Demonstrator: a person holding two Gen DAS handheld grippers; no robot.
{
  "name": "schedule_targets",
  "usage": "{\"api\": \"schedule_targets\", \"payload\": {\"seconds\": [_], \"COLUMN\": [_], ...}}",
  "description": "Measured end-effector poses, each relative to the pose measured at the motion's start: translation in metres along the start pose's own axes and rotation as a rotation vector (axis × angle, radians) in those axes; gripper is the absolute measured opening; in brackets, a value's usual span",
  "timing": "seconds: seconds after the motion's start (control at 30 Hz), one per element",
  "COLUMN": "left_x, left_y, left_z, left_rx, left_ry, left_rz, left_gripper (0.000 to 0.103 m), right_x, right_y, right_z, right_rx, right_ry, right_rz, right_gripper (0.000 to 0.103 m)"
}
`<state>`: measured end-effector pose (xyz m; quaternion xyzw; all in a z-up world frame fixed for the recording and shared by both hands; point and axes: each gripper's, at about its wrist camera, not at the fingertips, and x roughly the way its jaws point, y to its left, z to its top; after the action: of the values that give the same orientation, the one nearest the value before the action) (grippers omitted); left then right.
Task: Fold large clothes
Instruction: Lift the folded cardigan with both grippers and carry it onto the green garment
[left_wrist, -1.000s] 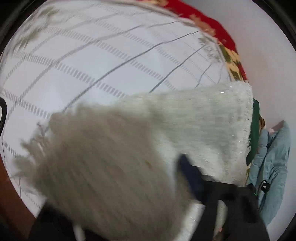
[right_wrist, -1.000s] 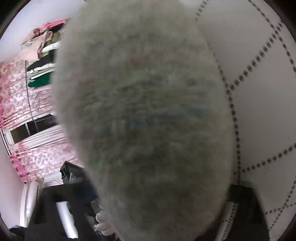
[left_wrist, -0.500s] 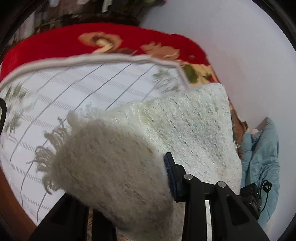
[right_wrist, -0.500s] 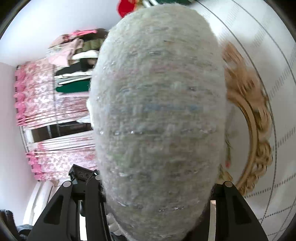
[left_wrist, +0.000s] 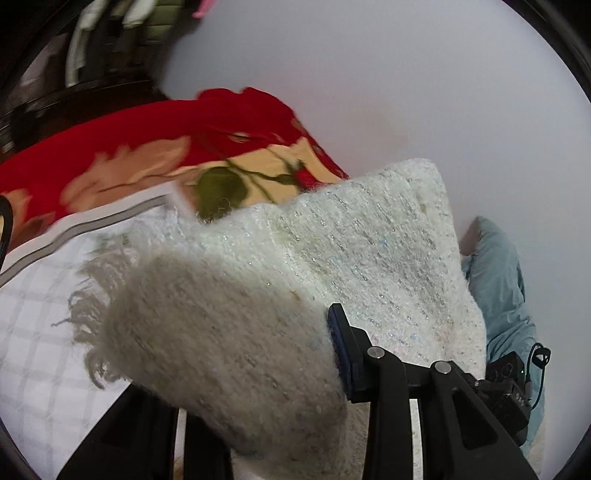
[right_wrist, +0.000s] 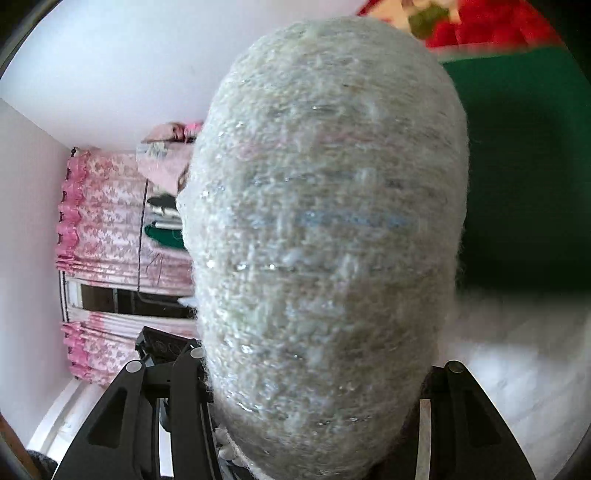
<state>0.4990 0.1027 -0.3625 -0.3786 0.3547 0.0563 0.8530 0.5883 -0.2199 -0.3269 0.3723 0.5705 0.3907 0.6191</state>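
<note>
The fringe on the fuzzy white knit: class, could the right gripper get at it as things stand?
Probably not. The right gripper is shut on a bunched fold of the knit, and the fringe hangs beside the left gripper.

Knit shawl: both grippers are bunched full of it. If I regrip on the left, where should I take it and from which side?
Probably the fringed edge of the shawl. It hangs free left of the left gripper, so come in from that side, across the checked sheet. The thick fold between the jaws bulges. The right gripper is as overfilled.

Soft even daylight; fisheye-warped edges, motion blur, near fabric unfocused.
</note>
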Motion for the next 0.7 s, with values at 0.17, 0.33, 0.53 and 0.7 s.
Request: {"api": "schedule_targets", "payload": {"seconds": [0.17, 0.33, 0.53, 0.7], "left_x": [0.098, 0.162, 0.162, 0.137], "left_y": [-0.031, -0.030, -0.038, -0.062], "left_z": [-0.010, -0.037, -0.041, -0.045], "left_rx": [0.022, 0.082, 0.203, 0.386], "left_ry": [0.082, 0.187, 0.231, 0.229], "left_rz": [-0.031, 0.028, 0.087, 0.199], "left_gripper": [0.030, 0.032, 0.045, 0.083], "right_x": [-0.051, -0.061, -0.049, -0.053], "right_y": [-0.086, -0.174, -0.177, -0.116], "right_z": [0.133, 0.178, 0.168, 0.153], "right_rx": [0.059, 0.144, 0.103, -0.034], "right_ry": [-0.026, 0.008, 0.010, -0.063], "right_rz": [-0.046, -0.115, -0.267, -0.631], "right_gripper": [0.051, 0.053, 0.082, 0.092]}}
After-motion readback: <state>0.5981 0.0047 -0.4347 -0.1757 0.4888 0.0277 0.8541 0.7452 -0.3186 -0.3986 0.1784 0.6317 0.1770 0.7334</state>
